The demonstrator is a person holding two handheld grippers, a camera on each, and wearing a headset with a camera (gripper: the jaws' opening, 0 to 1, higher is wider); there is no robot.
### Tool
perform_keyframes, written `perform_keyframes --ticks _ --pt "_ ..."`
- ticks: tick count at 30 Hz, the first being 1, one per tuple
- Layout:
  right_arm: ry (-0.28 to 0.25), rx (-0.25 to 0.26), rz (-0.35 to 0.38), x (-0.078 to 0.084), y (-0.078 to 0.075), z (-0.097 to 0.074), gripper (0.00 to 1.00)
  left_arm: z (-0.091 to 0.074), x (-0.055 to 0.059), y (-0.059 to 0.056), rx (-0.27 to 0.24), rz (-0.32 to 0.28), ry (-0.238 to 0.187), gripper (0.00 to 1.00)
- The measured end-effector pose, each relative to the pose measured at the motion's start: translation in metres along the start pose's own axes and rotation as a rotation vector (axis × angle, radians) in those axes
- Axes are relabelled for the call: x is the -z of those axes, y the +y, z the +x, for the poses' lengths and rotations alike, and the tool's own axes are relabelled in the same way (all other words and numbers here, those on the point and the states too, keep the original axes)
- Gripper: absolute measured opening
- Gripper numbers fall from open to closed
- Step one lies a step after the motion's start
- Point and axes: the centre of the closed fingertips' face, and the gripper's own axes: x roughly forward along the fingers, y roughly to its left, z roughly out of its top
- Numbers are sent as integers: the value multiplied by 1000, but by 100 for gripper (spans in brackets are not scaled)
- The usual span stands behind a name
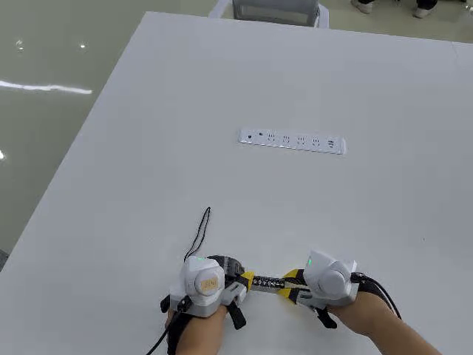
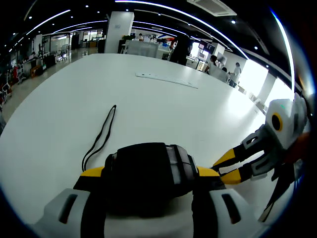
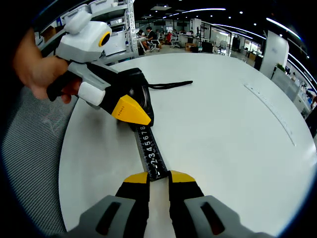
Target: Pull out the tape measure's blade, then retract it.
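Black tape measure [image 2: 143, 178] near the front edge of the smooth white bench [image 1: 148, 133], its case clamped in the left gripper [image 1: 244, 281], whose yellow-tipped jaws hide much of it. A short length of numbered blade [image 3: 150, 153] runs to the right gripper [image 3: 157, 177], closed on its end; the blade's tip is hidden there. A thin black cord [image 1: 198, 233] trails behind the case. A flat white power strip [image 1: 293, 140] lies well beyond.

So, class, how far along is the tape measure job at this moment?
Gripped already: the left hand-held gripper clamps the tape measure case, and the right hand-held gripper pinches the end of the blade. In hand: a short numbered stretch is out. Left, at least: retracting it fully.
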Motion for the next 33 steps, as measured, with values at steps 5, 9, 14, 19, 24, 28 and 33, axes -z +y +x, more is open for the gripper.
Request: perform_keyframes --ticks 5,9,14,19,24,28,33 --pt "-1 -1 -2 -1 1 1 13 0 0 -1 -1 3 -1 67" --pt "-4 -3 -2 -3 2 2 13 1 1 0 -1 7 2 67" --pt "-5 -4 -2 -4 3 3 13 1 0 -1 -6 11 -6 67" --pt "-10 -7 0 -5 3 5 13 1 0 0 -4 14 -9 66" --pt "-10 -10 -6 -8 5 7 13 1 0 0 -2 11 -10 66" --pt "-9 -12 -7 -9 6 8 13 0 0 0 2 13 -15 66" --pt "-8 -14 -15 -11 7 9 13 0 0 0 5 10 -15 66"
